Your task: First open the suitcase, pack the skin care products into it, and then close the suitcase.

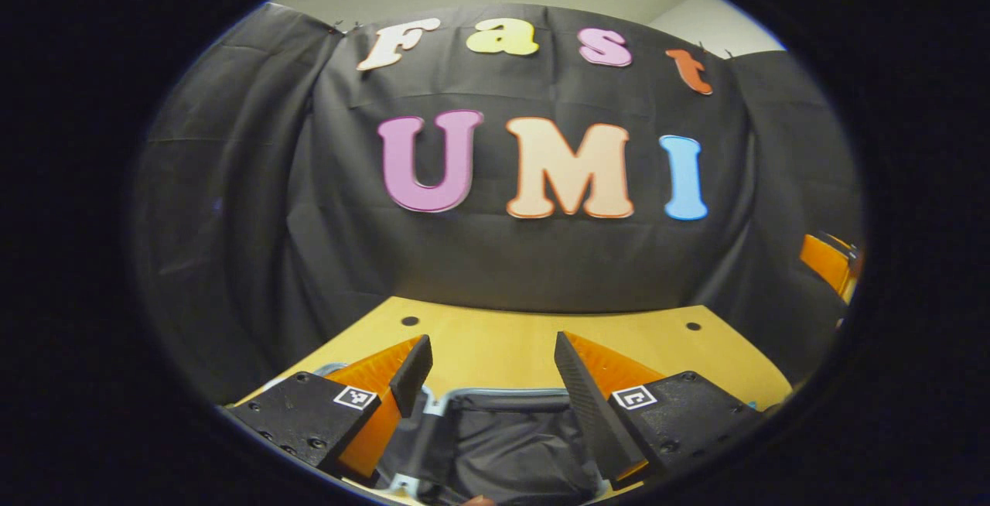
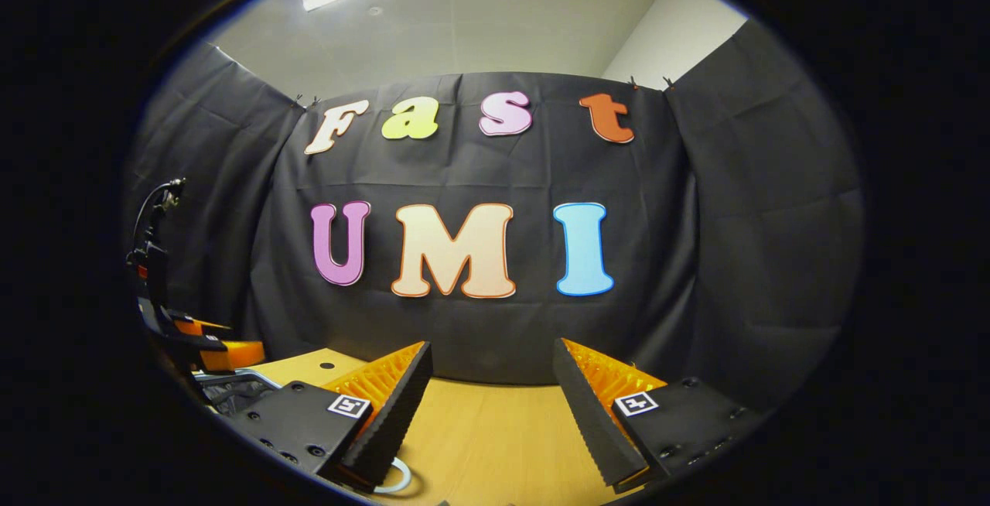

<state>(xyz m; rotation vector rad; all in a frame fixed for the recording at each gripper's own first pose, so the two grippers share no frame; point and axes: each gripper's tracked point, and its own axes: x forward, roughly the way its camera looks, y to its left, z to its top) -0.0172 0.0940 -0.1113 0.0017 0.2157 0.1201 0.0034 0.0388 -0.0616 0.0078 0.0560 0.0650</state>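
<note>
1. Left hand-held gripper point(image 1: 491, 382): fingers spread wide, nothing between them, poised above the open suitcase point(image 1: 503, 444) near the desk's point(image 1: 495, 336) front edge; probably parked there so a product can be dropped straight in or the shell steadied.
2. Suitcase, in the left gripper view: dark fabric lining facing up inside a pale rim, so apparently already open, lid stage judged done. In the right gripper view a corner of that rim and lining point(image 2: 236, 390) shows at the desk's left side.
3. Right hand-held gripper point(image 2: 491, 405): jaws likewise wide apart and empty, raised over bare desk point(image 2: 495, 429) toward its right side, aimed level at the back wall rather than down; looks like a carry or waiting pose, not a reach.
4. Under its left finger, a small pale ring-shaped thing point(image 2: 398, 479) lying on the desk near the front edge; too little visible to name.
5. Other hand-held gripper point(image 2: 216, 351) seen from the right gripper view, hovering at the suitcase, with a cable point(image 2: 155, 204) rising from it.
6. Skin care products: whereabouts cannot be told, packed or not.
7. Orange part point(image 1: 827, 262) beyond the desk's right edge in the left gripper view: probably the right unit's body.
</note>
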